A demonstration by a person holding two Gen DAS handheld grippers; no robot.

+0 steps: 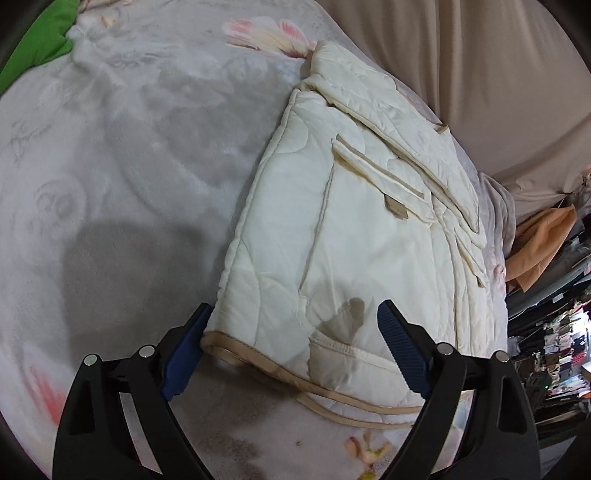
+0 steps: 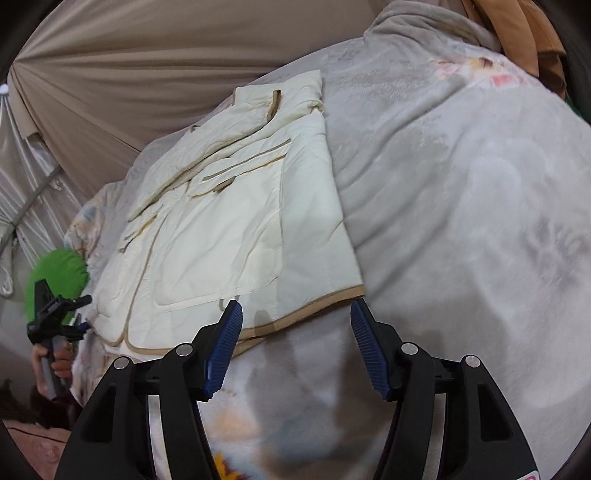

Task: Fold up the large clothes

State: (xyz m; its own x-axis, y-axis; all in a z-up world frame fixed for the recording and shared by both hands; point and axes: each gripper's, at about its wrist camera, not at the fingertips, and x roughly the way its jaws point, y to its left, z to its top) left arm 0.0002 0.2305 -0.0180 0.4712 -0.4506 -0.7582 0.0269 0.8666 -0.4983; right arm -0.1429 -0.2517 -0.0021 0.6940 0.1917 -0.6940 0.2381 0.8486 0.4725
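Though its underside and inner layers are hidden, the jacket (image 1: 351, 229) (image 2: 236, 229) reads as a cream quilted garment with tan piping, folded lengthwise and lying flat on the blanket (image 1: 129, 166) (image 2: 461, 203). Its long axis runs from the tan hem, nearest both cameras, away to the collar end by the curtain (image 1: 461, 66) (image 2: 129, 66). Sleeve and pocket flaps lie on top; which is which is hard to make out.

At the hem, the left gripper (image 1: 291, 317) stands wide apart, straddling one corner, its left pad touching or just beside the jacket's edge. At the hem's other corner the right gripper (image 2: 295, 314) is also spread wide, holding nothing, its left finger overlapping the hem in view; contact is unclear.

Beyond the jacket, a green cushion (image 1: 40, 37) (image 2: 59, 273) and orange cloth (image 1: 543, 240) (image 2: 517, 33) are cut off by the frame.
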